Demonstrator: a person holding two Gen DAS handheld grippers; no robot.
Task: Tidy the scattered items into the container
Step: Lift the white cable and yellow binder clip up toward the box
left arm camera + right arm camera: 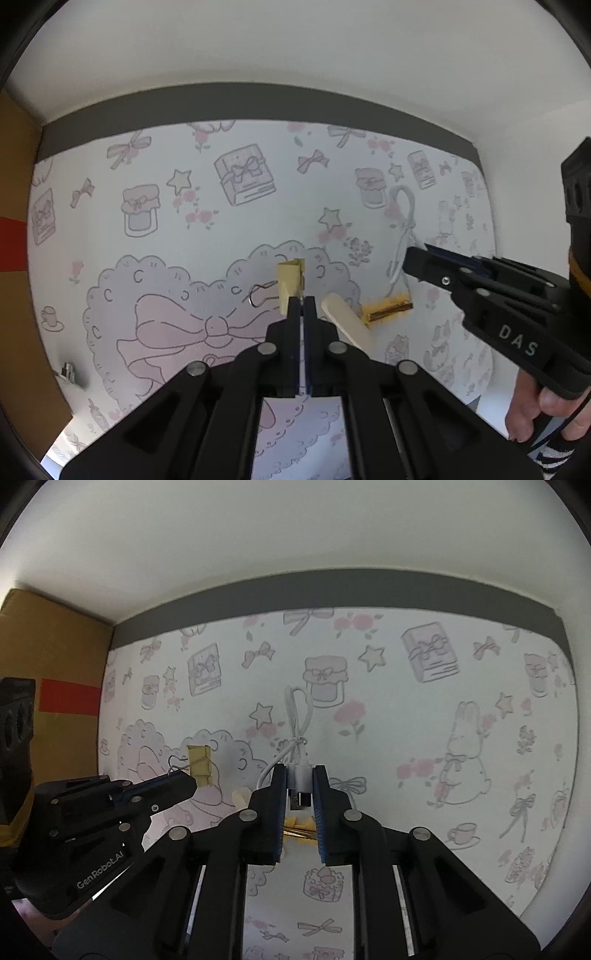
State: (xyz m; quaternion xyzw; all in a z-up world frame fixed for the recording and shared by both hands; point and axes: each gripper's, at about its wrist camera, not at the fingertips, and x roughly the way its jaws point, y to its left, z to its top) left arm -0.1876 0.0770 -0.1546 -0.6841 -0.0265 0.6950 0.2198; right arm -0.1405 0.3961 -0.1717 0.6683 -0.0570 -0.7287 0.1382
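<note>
A cream binder clip [291,282] lies on the patterned mat [184,229]. My left gripper [303,301] is shut on one of its wire handles, right at the clip's near edge. From the right wrist view the same clip [199,764] sits at the tip of the left gripper [187,781]. My right gripper [300,772] is shut on the plug ends of a bundled white USB cable [295,709], whose loop lies beyond the fingers. The left wrist view shows that cable [404,206] and the right gripper [410,258] at the right.
A cream stick-like piece [347,325] and a gold, shiny item [388,310] lie between the two grippers. A small metal object [68,371] rests near the mat's left edge. A cardboard box [55,657] with red tape stands at the left. A hand [535,410] holds the right gripper.
</note>
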